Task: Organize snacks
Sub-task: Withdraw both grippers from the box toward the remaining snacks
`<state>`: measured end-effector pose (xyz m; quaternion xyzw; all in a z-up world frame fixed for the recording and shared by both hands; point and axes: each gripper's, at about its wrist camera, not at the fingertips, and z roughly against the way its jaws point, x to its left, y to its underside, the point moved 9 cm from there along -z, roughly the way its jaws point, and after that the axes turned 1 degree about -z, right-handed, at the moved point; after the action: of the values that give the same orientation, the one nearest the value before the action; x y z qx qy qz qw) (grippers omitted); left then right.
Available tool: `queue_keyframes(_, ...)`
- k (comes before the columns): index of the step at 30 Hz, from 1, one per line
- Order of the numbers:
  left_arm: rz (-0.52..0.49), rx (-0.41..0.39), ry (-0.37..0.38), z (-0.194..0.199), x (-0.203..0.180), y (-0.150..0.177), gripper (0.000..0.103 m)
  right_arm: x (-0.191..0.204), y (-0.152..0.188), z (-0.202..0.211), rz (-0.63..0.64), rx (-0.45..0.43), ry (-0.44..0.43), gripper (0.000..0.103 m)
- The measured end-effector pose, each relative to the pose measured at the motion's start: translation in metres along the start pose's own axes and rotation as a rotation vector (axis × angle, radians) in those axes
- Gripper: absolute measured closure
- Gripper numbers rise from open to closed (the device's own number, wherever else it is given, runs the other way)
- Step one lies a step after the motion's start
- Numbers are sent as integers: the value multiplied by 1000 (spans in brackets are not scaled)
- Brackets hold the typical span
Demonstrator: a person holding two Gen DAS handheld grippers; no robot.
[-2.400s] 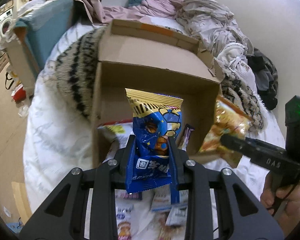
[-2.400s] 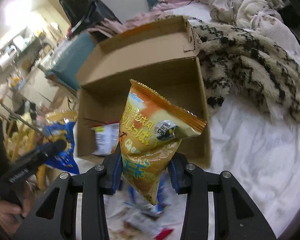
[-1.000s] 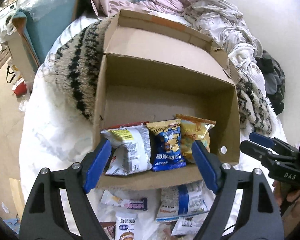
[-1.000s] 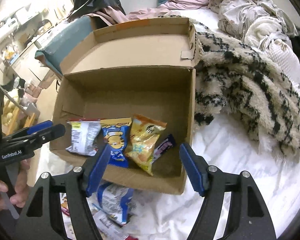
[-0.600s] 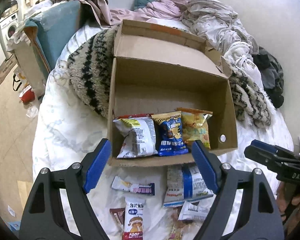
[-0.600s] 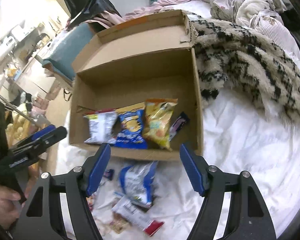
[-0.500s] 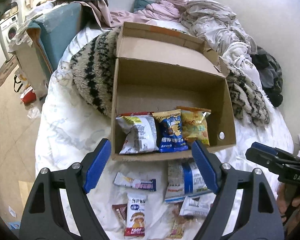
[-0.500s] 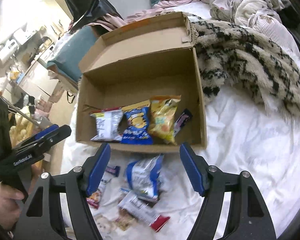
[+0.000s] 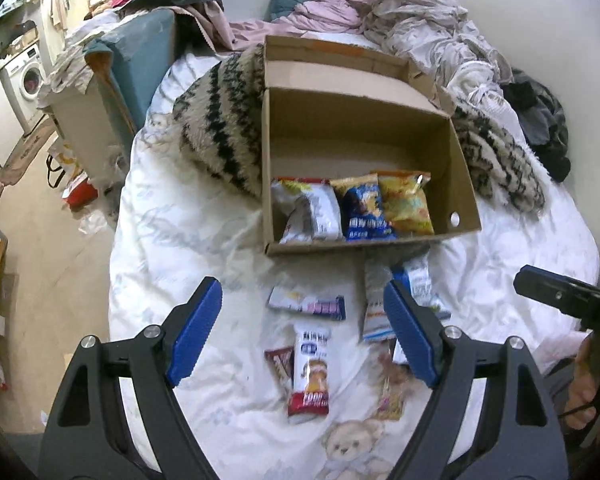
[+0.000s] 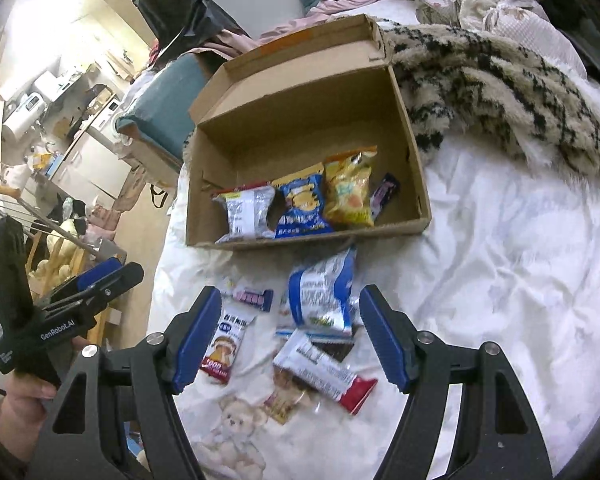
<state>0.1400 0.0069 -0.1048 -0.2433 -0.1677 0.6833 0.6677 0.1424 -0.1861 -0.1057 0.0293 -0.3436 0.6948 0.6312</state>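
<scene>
Bed, white quilt (image 9: 188, 216): both my hand-held grippers, left (image 9: 304, 332) and right (image 10: 290, 336), released and empty.

Since a moment ago the blue bag (image 9: 366, 208) and yellow bag (image 9: 406, 202) stand upright in the cardboard box (image 9: 364, 244), long axes toward its back wall; loose packets (image 10: 324, 292) beside the box remain unsorted.

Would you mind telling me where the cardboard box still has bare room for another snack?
The cardboard box is bare along its back half, between the rear wall and the row of packets. The front is crowded: white packet, blue packet, yellow packet side by side. Loose snacks clutter the sheet before it.
</scene>
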Motion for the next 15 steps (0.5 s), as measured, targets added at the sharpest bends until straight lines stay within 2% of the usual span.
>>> queue_keyframes(2,9,19,4,0,2,7,23,1,6,-1,-7,11,-10,29)
queue_keyframes(6,42,63,-33,-6,14,23,23,4,14,-6,10,29,8,29)
queue_keyframes(10,143,96,-59,-15,36,34,23,3,17,-13,16,43,34,29)
queue_keyframes(12,172,115,-72,-20,42,38,23,-7,21,-23,-24,91,36,29)
queue_keyframes(15,189,102,-94,-21,48,38,23,-29,27,-37,-110,148,72,29)
